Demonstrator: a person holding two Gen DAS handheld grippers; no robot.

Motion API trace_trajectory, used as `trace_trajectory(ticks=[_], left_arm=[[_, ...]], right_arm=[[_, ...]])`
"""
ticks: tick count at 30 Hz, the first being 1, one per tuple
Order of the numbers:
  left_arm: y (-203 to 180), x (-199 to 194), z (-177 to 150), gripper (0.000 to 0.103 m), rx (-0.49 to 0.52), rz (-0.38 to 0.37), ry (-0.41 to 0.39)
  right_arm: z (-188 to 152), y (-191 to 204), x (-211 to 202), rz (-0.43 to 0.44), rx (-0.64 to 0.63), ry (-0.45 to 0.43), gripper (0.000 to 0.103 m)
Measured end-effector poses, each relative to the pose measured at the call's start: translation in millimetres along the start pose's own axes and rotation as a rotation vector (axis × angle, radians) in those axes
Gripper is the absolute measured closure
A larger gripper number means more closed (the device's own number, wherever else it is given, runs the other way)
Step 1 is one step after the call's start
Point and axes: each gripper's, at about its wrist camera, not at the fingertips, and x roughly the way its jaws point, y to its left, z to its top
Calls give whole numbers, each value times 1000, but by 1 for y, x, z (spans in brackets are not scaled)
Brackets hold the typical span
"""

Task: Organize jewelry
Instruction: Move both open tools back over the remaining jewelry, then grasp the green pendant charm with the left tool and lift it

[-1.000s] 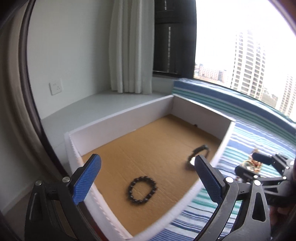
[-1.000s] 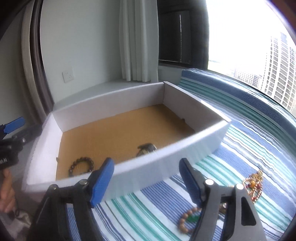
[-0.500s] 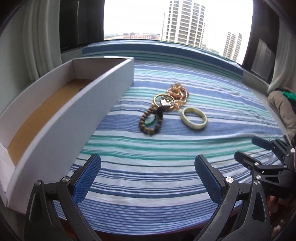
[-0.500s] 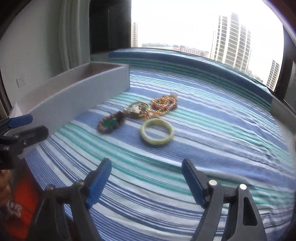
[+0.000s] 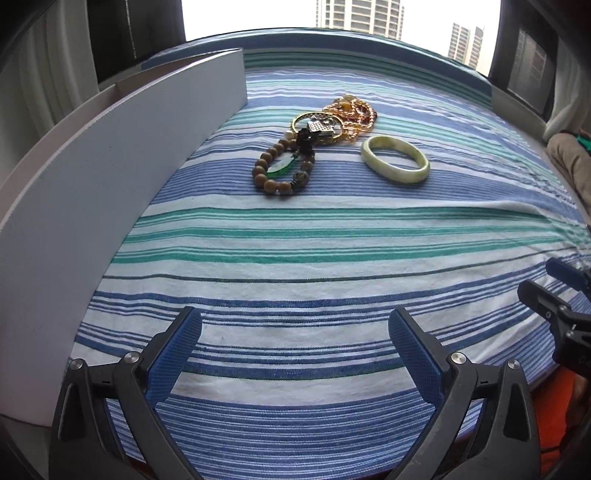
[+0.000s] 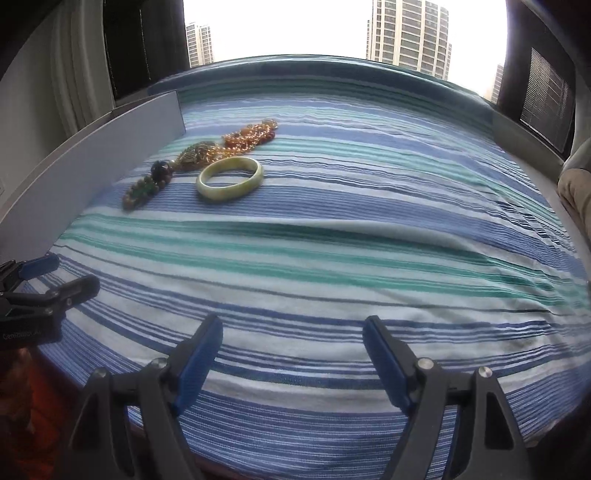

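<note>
A pile of jewelry lies on the striped cloth (image 5: 295, 240), far ahead of both grippers. It holds a pale green bangle (image 5: 395, 162) (image 6: 229, 178), a brown bead bracelet with a green pendant (image 5: 282, 171) (image 6: 142, 192), a gold ring with a silver charm (image 5: 317, 125) and orange beads (image 5: 354, 110) (image 6: 251, 136). The white box (image 5: 110, 166) (image 6: 92, 155) stands to their left; its inside is hidden. My left gripper (image 5: 294, 314) (image 6: 74, 273) is open and empty over the near cloth. To its right, my right gripper (image 6: 293, 321) (image 5: 539, 278) is also open and empty.
The cloth shows a long fold (image 6: 369, 229) across the middle. A window with dark frames and curtains (image 5: 140, 33) runs behind. Something beige (image 5: 569, 162) lies at the right edge. The cloth's near edge drops off just below both grippers.
Both views have swung from the box's inside to the striped cloth with the jewelry, and both grippers have come lower and closer to the cloth. The jaws have stayed open and empty.
</note>
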Motion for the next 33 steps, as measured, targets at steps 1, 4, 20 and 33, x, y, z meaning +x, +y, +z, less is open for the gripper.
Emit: trace_trajectory(ticks=[1,4,20,33], left_arm=[[1,1,-1,2,-2,0,5],[3,1,-3,2,-2,2,20],[1,5,-5,0,-2,6,18],[2,6,-4,0,19,-7,26]], right_arm=[[-1,1,0,-1,-2,-4,23],[-2,2,0,-6,-8,-6,23],[-3,7,0,-7,-11,4,23],[0,8,-8,-5,-6,-13,23]])
